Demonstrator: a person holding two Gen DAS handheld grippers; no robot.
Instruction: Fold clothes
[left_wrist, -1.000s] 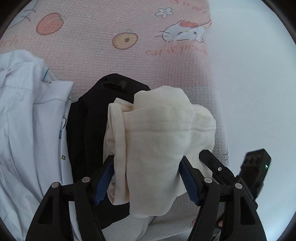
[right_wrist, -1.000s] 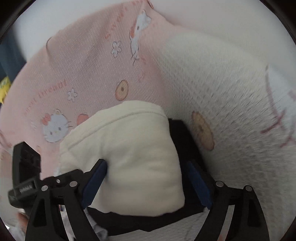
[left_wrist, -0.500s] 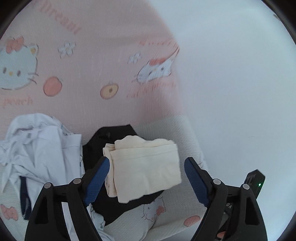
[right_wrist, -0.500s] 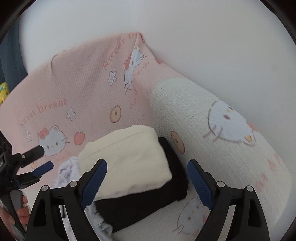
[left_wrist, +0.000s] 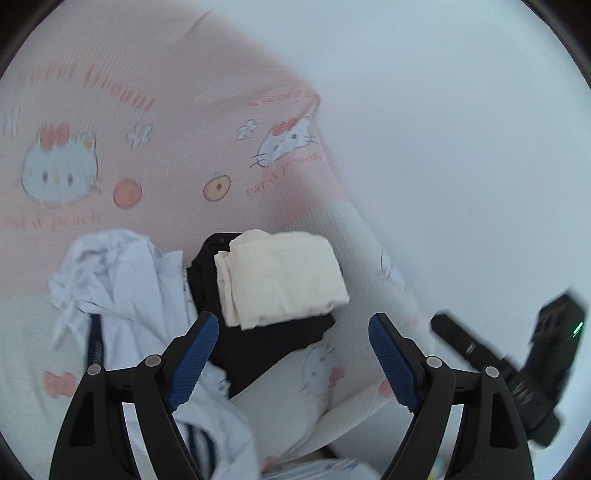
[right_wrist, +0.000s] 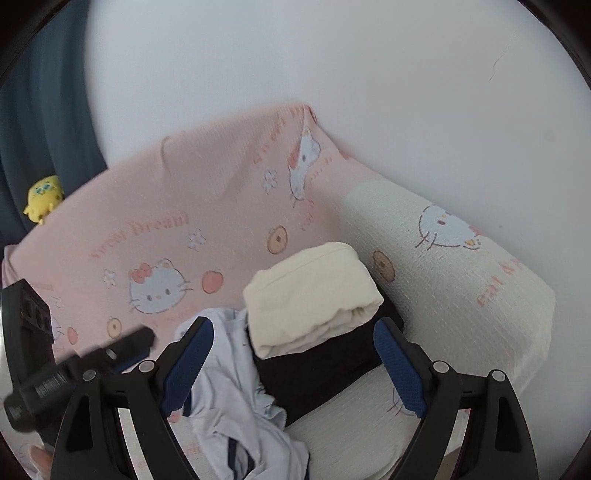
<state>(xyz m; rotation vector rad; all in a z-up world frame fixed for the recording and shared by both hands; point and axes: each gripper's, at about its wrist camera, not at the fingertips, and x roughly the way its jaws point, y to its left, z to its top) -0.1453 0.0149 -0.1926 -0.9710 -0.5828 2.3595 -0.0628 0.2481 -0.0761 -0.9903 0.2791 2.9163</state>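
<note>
Both grippers (left_wrist: 291, 350) (right_wrist: 293, 363) hover tilted down, fingers spread, above cream garment (left_wrist: 280, 277)

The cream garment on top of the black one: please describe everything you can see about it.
The cream garment is a soft, matte fabric that looks like cotton, folded into a thick, compact bundle with stacked layers showing at one end and a rounded fold along the top. It lies on the folded black garment, in the corner of the sofa by the white armrest. The crumpled light blue garment lies right beside it. No gripper touches it.
</note>
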